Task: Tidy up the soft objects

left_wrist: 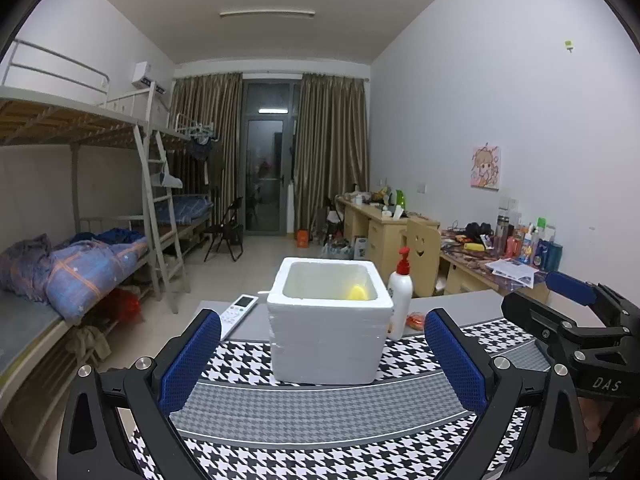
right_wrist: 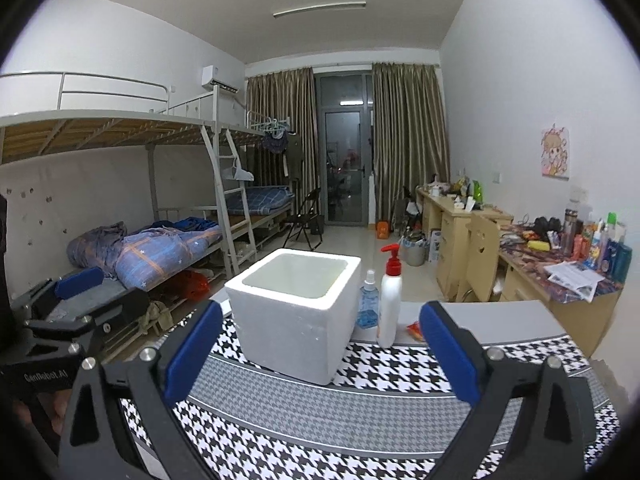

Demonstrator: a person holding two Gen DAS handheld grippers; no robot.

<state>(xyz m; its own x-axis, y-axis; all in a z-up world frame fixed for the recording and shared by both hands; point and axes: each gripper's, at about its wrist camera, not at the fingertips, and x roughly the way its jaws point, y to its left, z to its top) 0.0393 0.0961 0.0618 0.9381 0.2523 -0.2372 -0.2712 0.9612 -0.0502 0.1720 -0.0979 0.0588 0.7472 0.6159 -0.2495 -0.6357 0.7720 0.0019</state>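
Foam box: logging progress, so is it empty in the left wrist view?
No, a yellow soft object lies inside the foam box.

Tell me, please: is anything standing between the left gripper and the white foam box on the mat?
Nothing visible does. The left gripper is open and holds nothing, and only bare houndstooth mat lies before the foam box. The lotion bottle and remote stand off to the sides.

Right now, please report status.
Both grippers open, empty: left gripper, right gripper. Yellow soft object inside foam box. Lotion bottle beside box.
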